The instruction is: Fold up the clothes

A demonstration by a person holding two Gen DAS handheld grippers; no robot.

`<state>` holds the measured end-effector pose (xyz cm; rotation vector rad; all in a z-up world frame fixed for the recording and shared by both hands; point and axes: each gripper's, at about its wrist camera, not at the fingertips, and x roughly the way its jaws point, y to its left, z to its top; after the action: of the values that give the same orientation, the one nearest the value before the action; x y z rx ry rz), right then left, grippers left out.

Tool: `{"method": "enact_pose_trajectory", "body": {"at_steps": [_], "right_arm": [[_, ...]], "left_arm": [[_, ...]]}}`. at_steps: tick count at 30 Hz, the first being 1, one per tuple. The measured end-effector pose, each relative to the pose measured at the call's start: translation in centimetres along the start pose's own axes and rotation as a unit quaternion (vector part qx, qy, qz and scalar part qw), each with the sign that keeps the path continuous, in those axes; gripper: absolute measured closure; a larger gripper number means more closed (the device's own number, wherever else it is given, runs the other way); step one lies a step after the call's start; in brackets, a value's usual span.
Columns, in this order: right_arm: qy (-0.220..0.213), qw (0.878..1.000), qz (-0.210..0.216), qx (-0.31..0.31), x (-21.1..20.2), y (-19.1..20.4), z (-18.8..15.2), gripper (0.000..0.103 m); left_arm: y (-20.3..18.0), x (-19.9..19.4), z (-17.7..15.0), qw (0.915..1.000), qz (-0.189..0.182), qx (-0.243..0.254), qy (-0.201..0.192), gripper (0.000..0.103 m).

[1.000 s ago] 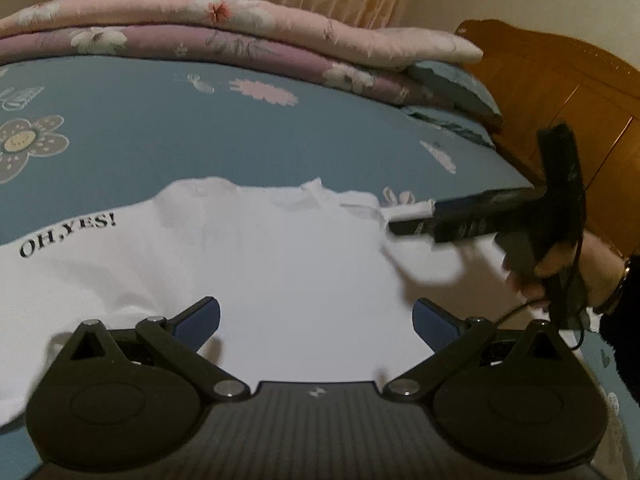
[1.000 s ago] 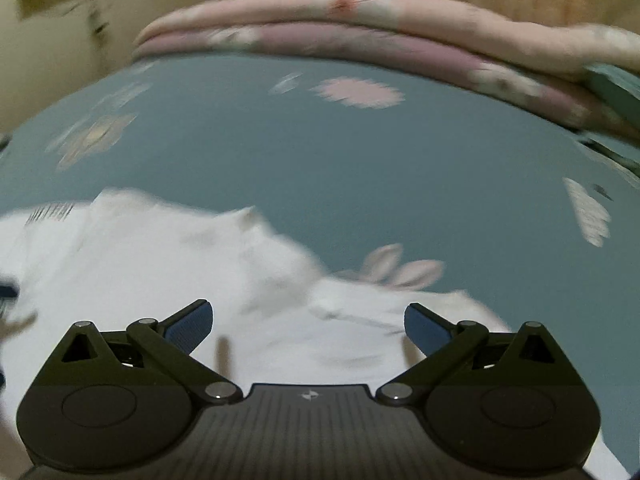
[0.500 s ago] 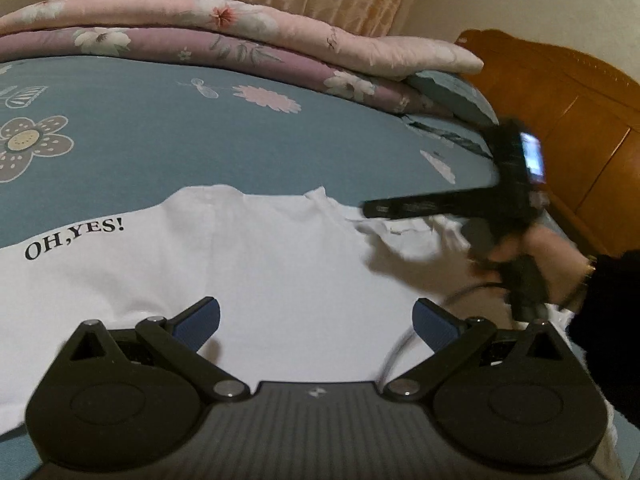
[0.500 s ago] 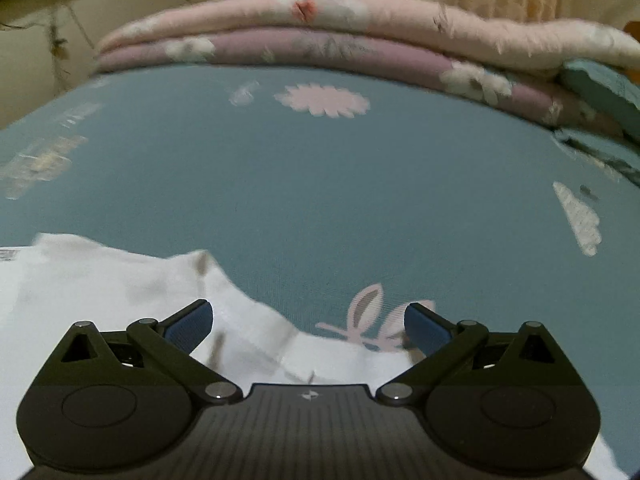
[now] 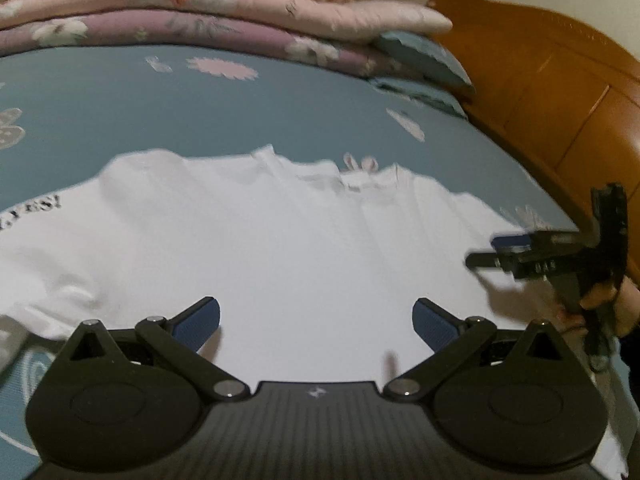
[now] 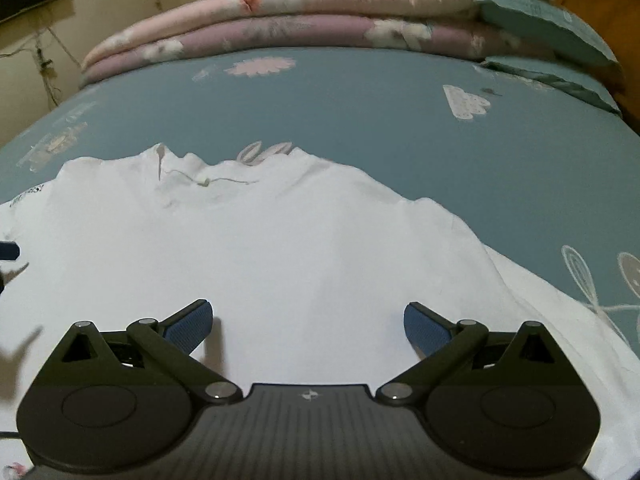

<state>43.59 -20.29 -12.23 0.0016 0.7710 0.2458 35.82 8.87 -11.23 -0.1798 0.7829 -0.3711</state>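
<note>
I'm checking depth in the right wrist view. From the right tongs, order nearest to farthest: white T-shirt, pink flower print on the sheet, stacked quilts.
From the right tongs:
1. White T-shirt, directly beneath and ahead.
2. Pink flower print, far centre of the sheet.
3. Stacked quilts, along the far edge.

A plain white T-shirt point(image 5: 288, 240) lies spread flat and unfolded on the blue flowered bed point(image 5: 120, 108), its neckline away from the cameras, slightly rumpled around the collar, with black printed lettering near its left edge, partly blurred.
</note>
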Motion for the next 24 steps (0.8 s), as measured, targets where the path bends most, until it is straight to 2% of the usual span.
{"method": "enact_pose_trajectory", "body": {"at_steps": [5, 9, 15, 19, 21, 24], "right_arm": [[-0.016, 0.999, -0.048, 0.005, 2.7, -1.4, 1.8, 0.0], [-0.01, 0.998, -0.041, 0.056, 3.1, -3.5, 3.7, 0.0], [-0.031, 0.993, -0.006, 0.114, -3.9, -4.8, 3.9, 0.0], [-0.028, 0.988, 0.004, 0.151, -8.4, -6.4, 1.9, 0.0], [-0.017, 0.985, 0.011, 0.174, -9.5, -7.2, 0.5, 0.0], [-0.001, 0.982, -0.006, 0.188, -9.5, -8.3, -1.4, 0.0]], "left_arm": [[0.3, 0.6, -0.5, 0.9999, 0.009, -0.002, 0.009, 0.001], [0.3, 0.4, -0.5, 0.9999, 0.01, -0.004, 0.009, 0.001], [-0.2, -0.4, -0.1, 1.0, -0.001, -0.003, -0.001, 0.001], [-1.3, -0.7, 0.0, 0.9999, -0.014, 0.008, -0.002, 0.001], [-2.0, -0.5, -0.2, 0.9995, -0.024, 0.019, 0.004, 0.001], [-2.9, 0.3, -0.6, 0.9989, -0.027, 0.034, 0.016, 0.001]]}}
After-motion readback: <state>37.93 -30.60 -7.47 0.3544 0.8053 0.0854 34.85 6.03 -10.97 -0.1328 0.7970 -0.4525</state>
